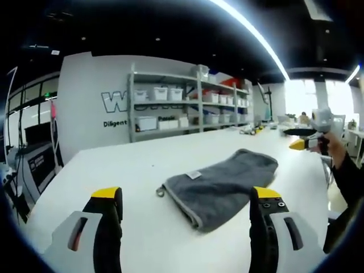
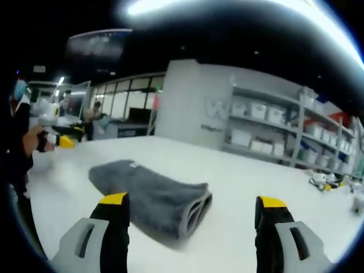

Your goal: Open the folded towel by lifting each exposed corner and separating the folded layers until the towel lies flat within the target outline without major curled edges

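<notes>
Spread wide and holding nothing, left gripper (image 1: pixel 186 200) hung low over white table (image 1: pixel 114 165), yellow-tipped jaws framing the near end of grey towel (image 1: pixel 222 185). Lay folded, that towel, flat on the tabletop just past the jaw tips, small white label showing near its edge and a little loop sticking out at one corner. Saw the other tool too, off at the right edge of the left gripper view, held in a hand (image 1: pixel 335 149) above the table's far side (jaws too small there to read).

Over in the right gripper view, right gripper (image 2: pixel 193 205) also gaped open, empty, above the same table (image 2: pixel 244 170). Showed the towel (image 2: pixel 151 196) from its folded end, layers stacked and rolled at the fold, close to the left jaw. Stood behind it all: shelves (image 1: pixel 187 102) loaded with white bins against a grey wall.
</notes>
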Demonstrator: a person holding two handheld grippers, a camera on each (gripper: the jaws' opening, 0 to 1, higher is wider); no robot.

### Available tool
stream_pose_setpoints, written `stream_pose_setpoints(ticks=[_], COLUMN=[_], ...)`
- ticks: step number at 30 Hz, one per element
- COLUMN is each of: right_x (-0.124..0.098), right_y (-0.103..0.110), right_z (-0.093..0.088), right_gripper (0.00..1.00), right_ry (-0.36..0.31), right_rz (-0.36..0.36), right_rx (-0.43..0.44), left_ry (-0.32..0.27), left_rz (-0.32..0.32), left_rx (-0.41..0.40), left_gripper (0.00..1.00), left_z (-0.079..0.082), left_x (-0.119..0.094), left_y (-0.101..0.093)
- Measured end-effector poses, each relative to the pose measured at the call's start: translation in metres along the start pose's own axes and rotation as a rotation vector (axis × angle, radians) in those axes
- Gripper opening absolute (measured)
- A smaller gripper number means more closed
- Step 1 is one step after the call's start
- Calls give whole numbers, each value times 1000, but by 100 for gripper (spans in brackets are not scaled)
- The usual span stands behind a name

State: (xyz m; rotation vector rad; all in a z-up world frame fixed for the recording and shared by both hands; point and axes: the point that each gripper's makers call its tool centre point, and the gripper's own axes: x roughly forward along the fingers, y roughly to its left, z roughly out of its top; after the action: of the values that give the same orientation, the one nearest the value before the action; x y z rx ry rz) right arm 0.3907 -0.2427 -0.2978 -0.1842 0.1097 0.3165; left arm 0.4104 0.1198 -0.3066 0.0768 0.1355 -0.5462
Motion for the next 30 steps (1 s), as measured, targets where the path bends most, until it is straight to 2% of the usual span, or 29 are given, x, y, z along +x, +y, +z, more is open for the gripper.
stream_pose_setpoints(ticks=[10, 13, 18, 21, 25, 30], right_x=[-2, 0, 2, 3, 3, 5], right_y=[-3, -2, 1, 3, 4, 7], right_z=[-2, -4, -10, -12, -13, -17], right_gripper=[89, 89, 87, 86, 85, 83], right_ry=[4, 7, 20, 25, 28, 35], right_rz=[-3, 1, 12, 19, 24, 43], right_rx=[1, 2, 3, 6, 5, 17], left_ry=[33, 63, 144, 172, 185, 206], left_rz=[-32, -37, -87, -111, -127, -125], left_rx=[-6, -5, 30, 21, -1, -5], left_gripper=[85, 83, 73, 69, 64, 64], left_z=[-10, -19, -37, -46, -51, -57], left_x=[4, 8, 13, 19, 25, 29], left_y=[-10, -13, -21, -27, -27, -21])
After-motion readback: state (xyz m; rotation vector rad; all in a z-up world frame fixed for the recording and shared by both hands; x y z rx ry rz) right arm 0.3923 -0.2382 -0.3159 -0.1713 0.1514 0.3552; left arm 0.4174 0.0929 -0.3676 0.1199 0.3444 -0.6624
